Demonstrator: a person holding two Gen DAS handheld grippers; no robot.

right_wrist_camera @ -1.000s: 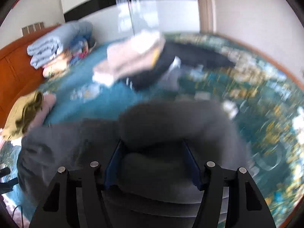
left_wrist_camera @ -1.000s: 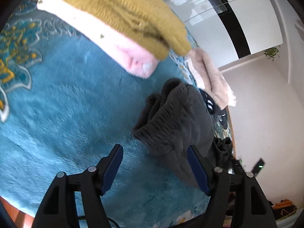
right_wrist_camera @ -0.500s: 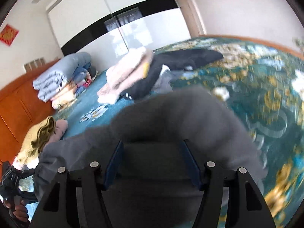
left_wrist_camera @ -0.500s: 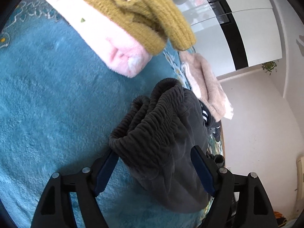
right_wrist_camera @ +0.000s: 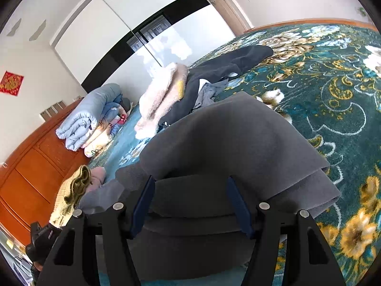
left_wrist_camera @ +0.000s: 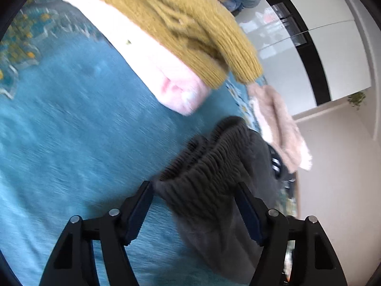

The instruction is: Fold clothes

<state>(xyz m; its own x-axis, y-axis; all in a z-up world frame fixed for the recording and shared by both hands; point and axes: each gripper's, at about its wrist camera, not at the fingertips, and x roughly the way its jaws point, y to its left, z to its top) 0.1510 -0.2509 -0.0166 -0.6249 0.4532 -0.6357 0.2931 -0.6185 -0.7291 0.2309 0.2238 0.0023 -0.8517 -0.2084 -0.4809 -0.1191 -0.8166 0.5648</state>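
Observation:
A dark grey pair of sweatpants (left_wrist_camera: 214,166) lies bunched on the teal blanket (left_wrist_camera: 71,143); its ribbed waistband sits between the fingers of my left gripper (left_wrist_camera: 194,205), whose jaws stand wide open around it. In the right wrist view the grey fabric (right_wrist_camera: 226,147) is draped in a fold over and between the fingers of my right gripper (right_wrist_camera: 190,202). Its jaws stand wide apart with the cloth filling the gap.
A folded mustard sweater (left_wrist_camera: 190,23) lies on a pink garment (left_wrist_camera: 154,71) at the far left. A heap with a fluffy beige piece (right_wrist_camera: 159,95) and dark clothes (right_wrist_camera: 226,66) lies beyond. Rolled blue quilts (right_wrist_camera: 90,116) lean on the wooden headboard (right_wrist_camera: 35,166).
My left gripper has drawn back slightly from the waistband and the view has swung, with blur. In the right view, the grey fold has risen and settled, and the view is sharper.

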